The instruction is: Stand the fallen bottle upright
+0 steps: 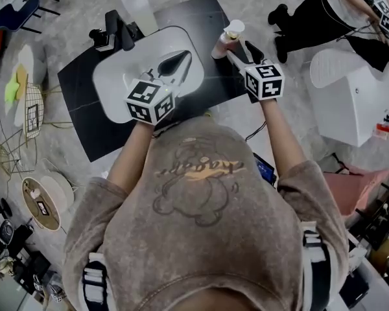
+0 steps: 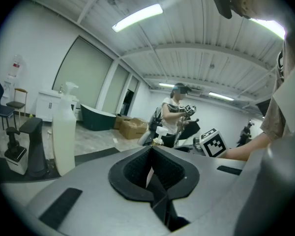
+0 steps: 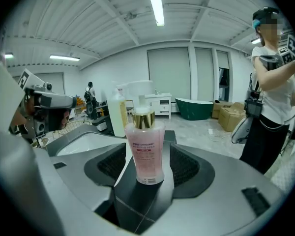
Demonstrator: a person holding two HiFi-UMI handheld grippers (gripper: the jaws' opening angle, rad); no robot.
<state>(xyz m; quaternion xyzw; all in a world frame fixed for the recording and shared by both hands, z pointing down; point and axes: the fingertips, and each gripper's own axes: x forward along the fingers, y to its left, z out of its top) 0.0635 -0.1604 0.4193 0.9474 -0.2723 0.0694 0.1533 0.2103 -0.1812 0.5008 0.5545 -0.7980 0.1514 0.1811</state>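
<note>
A pink bottle (image 1: 225, 41) with a gold collar and white cap stands upright on the black table (image 1: 84, 122), beside the white basin (image 1: 117, 83). In the right gripper view the bottle (image 3: 146, 149) sits between the two jaws of my right gripper (image 3: 147, 165), with a gap on each side; the gripper (image 1: 236, 48) is open. My left gripper (image 1: 180, 60) hovers over the basin with its pads together and nothing held. In the left gripper view its jaws (image 2: 152, 168) form a closed point, and the bottle's cap (image 2: 161, 132) shows beyond them.
A tall white pump bottle (image 1: 137, 5) and a black stand (image 1: 117, 31) sit at the table's far left edge. Another person (image 1: 324, 11) with grippers stands at the far right. A white tub (image 1: 350, 96) lies to the right of the table.
</note>
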